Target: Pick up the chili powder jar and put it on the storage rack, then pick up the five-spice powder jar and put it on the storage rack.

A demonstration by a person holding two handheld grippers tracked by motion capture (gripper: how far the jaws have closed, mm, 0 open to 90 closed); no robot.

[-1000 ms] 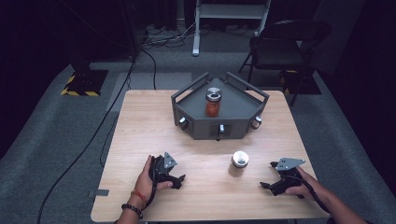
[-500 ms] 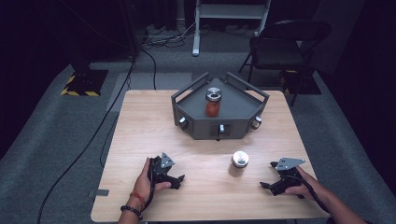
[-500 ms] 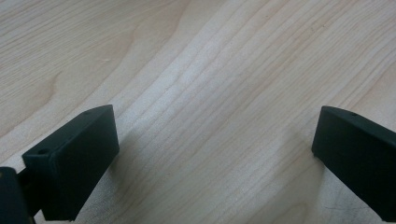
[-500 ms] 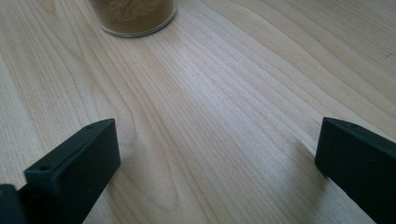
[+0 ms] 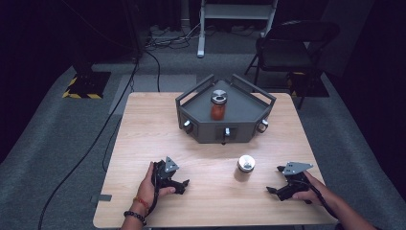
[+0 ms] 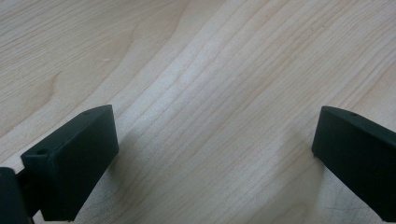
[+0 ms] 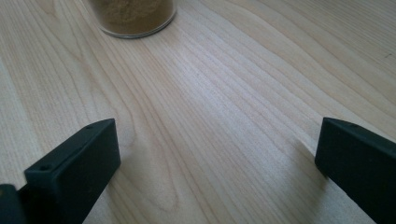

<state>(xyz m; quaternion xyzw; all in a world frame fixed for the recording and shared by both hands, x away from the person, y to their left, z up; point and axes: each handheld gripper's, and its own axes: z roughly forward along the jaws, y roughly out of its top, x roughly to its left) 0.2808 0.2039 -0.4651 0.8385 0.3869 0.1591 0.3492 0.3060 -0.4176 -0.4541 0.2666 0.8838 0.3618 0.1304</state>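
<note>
Both grippers, left point(image 5: 179, 184) and right point(image 5: 274, 190), rested on the table point(image 5: 143, 139), jaws wide and empty, flanking the jar point(image 5: 245, 167).

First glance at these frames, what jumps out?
The dark grey angular tray at the table's far middle, with a red-filled jar standing in it. Nearer, a silver-lidded jar of brown powder stands on the bare wood table, between the left gripper and right gripper, both resting open.
</note>
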